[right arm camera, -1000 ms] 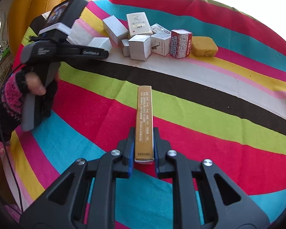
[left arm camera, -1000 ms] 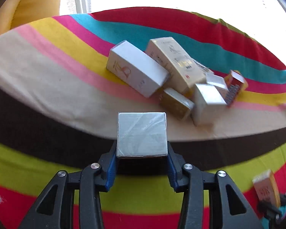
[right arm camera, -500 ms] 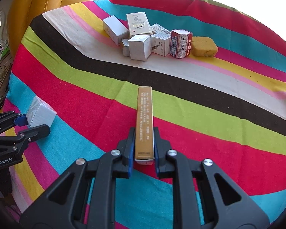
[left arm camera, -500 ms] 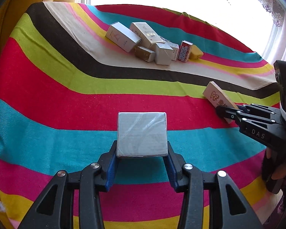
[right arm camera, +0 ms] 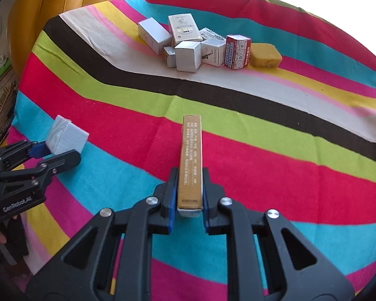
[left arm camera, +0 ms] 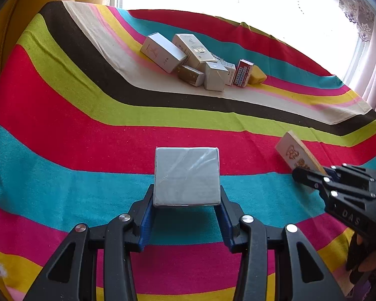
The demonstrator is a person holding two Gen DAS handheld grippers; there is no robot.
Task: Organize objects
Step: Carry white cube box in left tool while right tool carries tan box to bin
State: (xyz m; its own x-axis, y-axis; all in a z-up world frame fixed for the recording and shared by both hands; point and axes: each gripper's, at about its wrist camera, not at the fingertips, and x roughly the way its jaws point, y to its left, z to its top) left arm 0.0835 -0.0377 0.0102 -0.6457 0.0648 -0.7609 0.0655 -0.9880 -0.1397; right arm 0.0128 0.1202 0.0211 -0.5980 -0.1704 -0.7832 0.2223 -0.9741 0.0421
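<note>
Boxes in the pile: seven were counted in the right wrist view, packed together on the cream stripe in the upper middle of the frame: a white box (right arm camera: pixel 154 35), a tall cream box (right arm camera: pixel 184 28), a small silver box (right arm camera: pixel 169 56), a silver cube (right arm camera: pixel 187 56), two white printed boxes (right arm camera: pixel 212 51) one behind the other, and a red box (right arm camera: pixel 237 51).
Sponge: one yellow sponge (right arm camera: pixel 265 55) was seen just right of the red box, touching or nearly touching it.
Held boxes: two were counted, one in each gripper, both well apart from the pile.
Left gripper (left arm camera: pixel 186 200): its jaws were closed partway on a wrapped silver box (left arm camera: pixel 186 175), whose sides were pressed by the blue pads (left arm camera: pixel 148 208); it was seen at the lower middle of the left wrist view, over the blue stripe.
Right gripper (right arm camera: pixel 189 200): its jaws were drawn almost fully together on a thin gold box (right arm camera: pixel 190 160), gripped by its broad faces, narrow edge up, at the middle of the right wrist view.
Cloth: one striped cloth (left arm camera: pixel 75 125) was spread under everything.
Chair: one yellow chair (right arm camera: pixel 50 7) was seen at the upper left, behind the cloth.
Hands: gloved fingers were partly seen at the frame edges, one hand under each gripper.
</note>
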